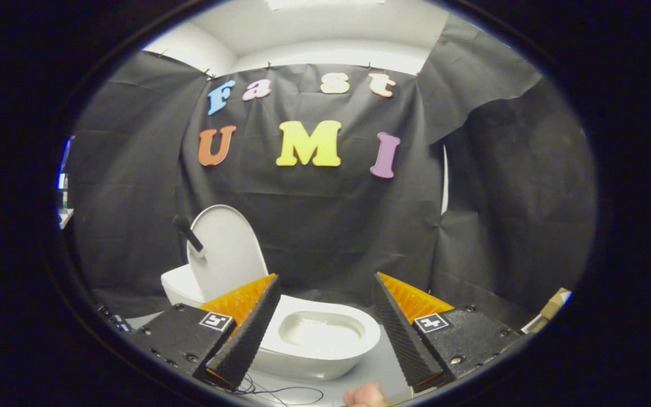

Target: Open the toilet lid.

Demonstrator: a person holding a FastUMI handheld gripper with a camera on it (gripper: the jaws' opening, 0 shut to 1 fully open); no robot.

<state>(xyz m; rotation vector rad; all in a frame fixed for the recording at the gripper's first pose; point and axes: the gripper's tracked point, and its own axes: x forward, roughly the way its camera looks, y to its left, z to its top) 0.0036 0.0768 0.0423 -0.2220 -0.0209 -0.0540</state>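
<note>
A white toilet (pixel 325 353) stands on the floor just ahead of my fingers, its bowl lying between them. Its white lid (pixel 228 251) stands upright, leaning back above the tank (pixel 178 285), with a dark handle (pixel 188 233) sticking out from its left edge. My gripper (pixel 325 282) is open, its two fingers spread wide either side of the bowl and touching nothing. The left finger (pixel 249 333) hides the bowl's left rim and the lid's lower part.
Black cloth walls close the booth behind and on both sides of the toilet. A thin dark cable (pixel 280 390) lies on the floor in front of the bowl. A fingertip of a hand (pixel 364 394) shows below the fingers. A cardboard box (pixel 554 305) sits far right.
</note>
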